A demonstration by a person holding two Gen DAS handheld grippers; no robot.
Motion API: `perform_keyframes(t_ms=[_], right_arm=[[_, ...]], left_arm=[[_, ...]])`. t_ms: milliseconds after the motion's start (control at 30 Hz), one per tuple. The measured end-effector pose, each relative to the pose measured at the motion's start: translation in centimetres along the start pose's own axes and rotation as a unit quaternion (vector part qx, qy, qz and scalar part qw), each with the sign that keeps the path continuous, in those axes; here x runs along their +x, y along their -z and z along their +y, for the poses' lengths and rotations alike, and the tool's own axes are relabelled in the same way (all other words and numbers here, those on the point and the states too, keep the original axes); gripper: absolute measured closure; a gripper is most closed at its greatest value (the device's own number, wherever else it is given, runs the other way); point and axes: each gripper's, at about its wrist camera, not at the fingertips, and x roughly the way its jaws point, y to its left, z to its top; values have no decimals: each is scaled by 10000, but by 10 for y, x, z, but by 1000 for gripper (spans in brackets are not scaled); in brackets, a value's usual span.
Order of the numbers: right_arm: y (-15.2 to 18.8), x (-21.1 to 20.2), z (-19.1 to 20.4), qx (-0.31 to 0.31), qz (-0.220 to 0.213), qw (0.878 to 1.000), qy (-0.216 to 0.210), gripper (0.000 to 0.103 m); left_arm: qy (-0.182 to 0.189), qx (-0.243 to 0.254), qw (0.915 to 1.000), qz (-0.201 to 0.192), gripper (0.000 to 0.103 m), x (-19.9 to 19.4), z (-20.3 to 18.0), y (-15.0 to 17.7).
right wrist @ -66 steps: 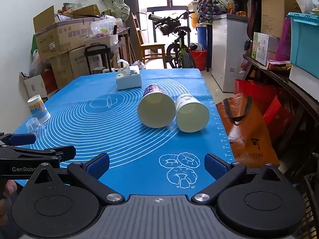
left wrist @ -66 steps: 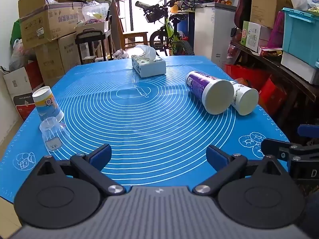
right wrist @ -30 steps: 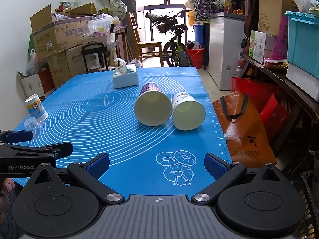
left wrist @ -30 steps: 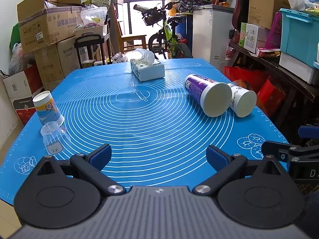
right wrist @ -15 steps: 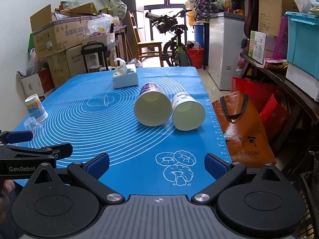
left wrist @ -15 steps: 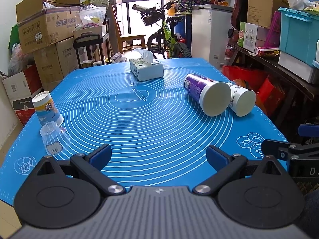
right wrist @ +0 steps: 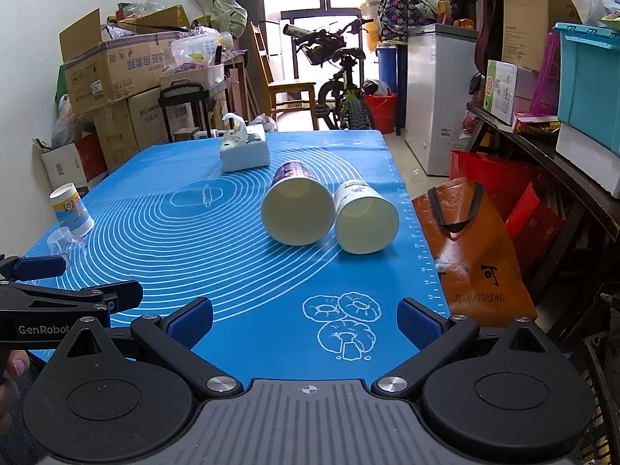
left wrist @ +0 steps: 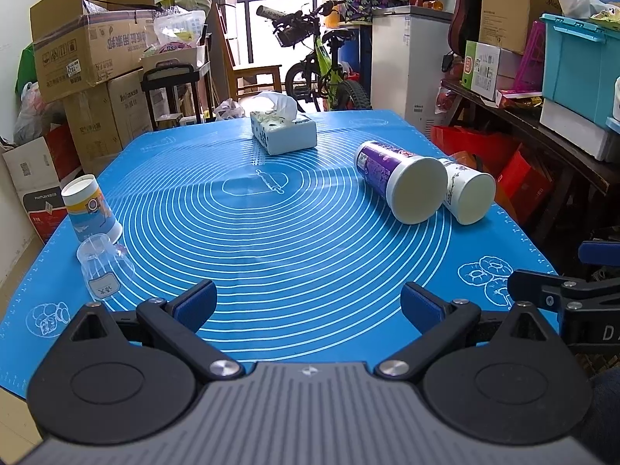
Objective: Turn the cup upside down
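Two paper cups lie on their sides on the blue mat, mouths toward me: a purple one [left wrist: 399, 184] [right wrist: 296, 203] and a white one [left wrist: 467, 190] [right wrist: 364, 219] touching it on the right. At the mat's left edge a blue-and-white paper cup [left wrist: 91, 209] [right wrist: 71, 208] stands upside down, with a clear plastic cup [left wrist: 104, 267] [right wrist: 62, 242] upside down in front of it. My left gripper [left wrist: 306, 304] and my right gripper [right wrist: 304, 319] are open and empty, near the front edge, well short of the cups.
A tissue box [left wrist: 283, 131] [right wrist: 245, 151] stands at the far middle of the mat [left wrist: 290, 232]. Cardboard boxes [left wrist: 89, 58] stack at the left. A bicycle [left wrist: 321, 73] and freezer stand behind. An orange bag [right wrist: 471, 248] and shelves flank the right edge.
Both views have shifted only slightly over the last two seconds. The cups have not moved and both grippers have stayed open.
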Motion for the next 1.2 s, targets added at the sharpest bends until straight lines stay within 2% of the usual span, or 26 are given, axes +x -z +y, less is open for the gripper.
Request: perform_keyframes(t_ms=[933,1200], right_arm=[[0,0,-2,19,13,10000,13,3],[-6,-1,-11,102,-177,9998,62,3]], left_arm=[[-12,10,10000,-24,3,-2,1,0],[-12,82,10000,-54,3,5,-3,-16]])
